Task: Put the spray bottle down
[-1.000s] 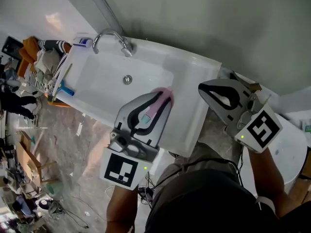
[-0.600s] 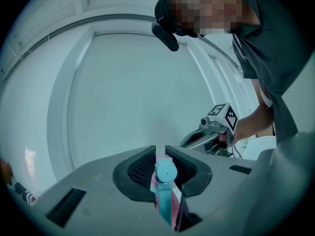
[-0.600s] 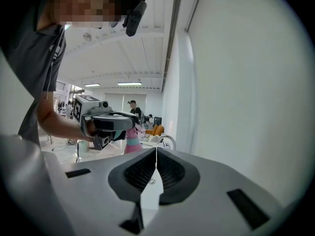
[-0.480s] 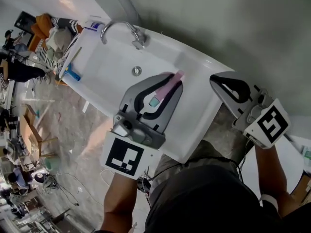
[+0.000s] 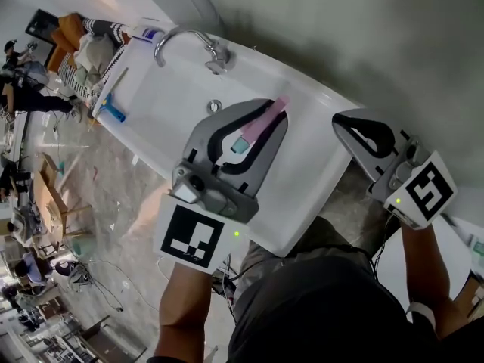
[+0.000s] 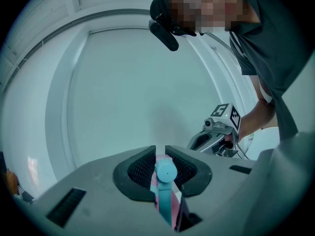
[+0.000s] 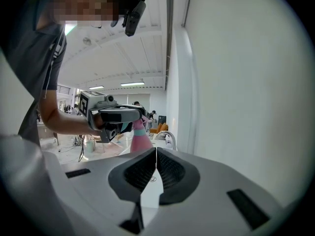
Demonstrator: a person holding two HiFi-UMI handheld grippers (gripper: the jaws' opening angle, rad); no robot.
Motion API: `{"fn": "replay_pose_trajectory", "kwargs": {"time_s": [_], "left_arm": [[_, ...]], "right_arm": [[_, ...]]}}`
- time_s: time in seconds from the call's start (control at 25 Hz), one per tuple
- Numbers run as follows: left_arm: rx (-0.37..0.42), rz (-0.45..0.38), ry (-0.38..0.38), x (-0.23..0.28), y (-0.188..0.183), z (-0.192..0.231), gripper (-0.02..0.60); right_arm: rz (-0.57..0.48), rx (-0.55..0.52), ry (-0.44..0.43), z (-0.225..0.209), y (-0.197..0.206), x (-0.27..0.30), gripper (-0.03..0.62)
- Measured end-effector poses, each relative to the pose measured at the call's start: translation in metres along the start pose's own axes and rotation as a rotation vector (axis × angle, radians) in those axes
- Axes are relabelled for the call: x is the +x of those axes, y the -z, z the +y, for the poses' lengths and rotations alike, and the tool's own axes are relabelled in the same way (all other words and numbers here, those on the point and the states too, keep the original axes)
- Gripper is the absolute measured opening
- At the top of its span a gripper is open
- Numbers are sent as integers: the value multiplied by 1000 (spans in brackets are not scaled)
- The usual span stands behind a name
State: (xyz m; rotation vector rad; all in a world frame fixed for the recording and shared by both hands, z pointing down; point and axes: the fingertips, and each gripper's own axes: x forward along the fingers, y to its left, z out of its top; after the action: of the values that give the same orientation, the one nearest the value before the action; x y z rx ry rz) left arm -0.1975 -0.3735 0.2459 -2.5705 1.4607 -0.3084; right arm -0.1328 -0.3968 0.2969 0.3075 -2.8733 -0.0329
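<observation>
The spray bottle [image 5: 261, 123] is pink with a teal nozzle [image 6: 165, 171]. My left gripper [image 5: 276, 116] is shut on it and holds it lying level above the white sink counter [image 5: 302, 180], just right of the basin. In the left gripper view the nozzle sticks out between the pads [image 6: 142, 166]. My right gripper [image 5: 342, 124] hovers at the counter's right end, shut with nothing in it; its pads [image 7: 170, 168] meet along a thin slit. From the right gripper view the left gripper [image 7: 115, 116] and the pink bottle [image 7: 140, 140] show ahead.
A chrome tap [image 5: 193, 42] stands at the back of the basin [image 5: 166, 97], whose drain [image 5: 215, 107] lies near the bottle. A blue-handled tool [image 5: 113, 113] rests on the counter's left end beside piled clothes [image 5: 87, 48]. A grey wall [image 5: 363, 44] runs behind.
Both grippers have shifted a little toward the wall, the left one carrying the bottle further over the counter beside the basin. Neither grip has changed.
</observation>
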Motion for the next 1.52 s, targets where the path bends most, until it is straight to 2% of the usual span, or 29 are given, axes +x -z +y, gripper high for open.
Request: {"fn": "replay_pose_trajectory", "kwargs": {"time_s": [0.36, 0.72, 1.08, 1.52], "left_arm": [[-21, -48, 31, 18, 14, 19, 60], [-50, -64, 59, 42, 45, 38, 60], [-81, -36, 80, 53, 84, 55, 60], [-162, -33, 80, 75, 128, 73, 60]], "right_arm": [[53, 12, 30, -14, 10, 16, 9], [126, 19, 22, -23, 32, 37, 9], [149, 43, 41, -33, 50, 64, 9], [169, 87, 95, -52, 74, 79, 9]]}}
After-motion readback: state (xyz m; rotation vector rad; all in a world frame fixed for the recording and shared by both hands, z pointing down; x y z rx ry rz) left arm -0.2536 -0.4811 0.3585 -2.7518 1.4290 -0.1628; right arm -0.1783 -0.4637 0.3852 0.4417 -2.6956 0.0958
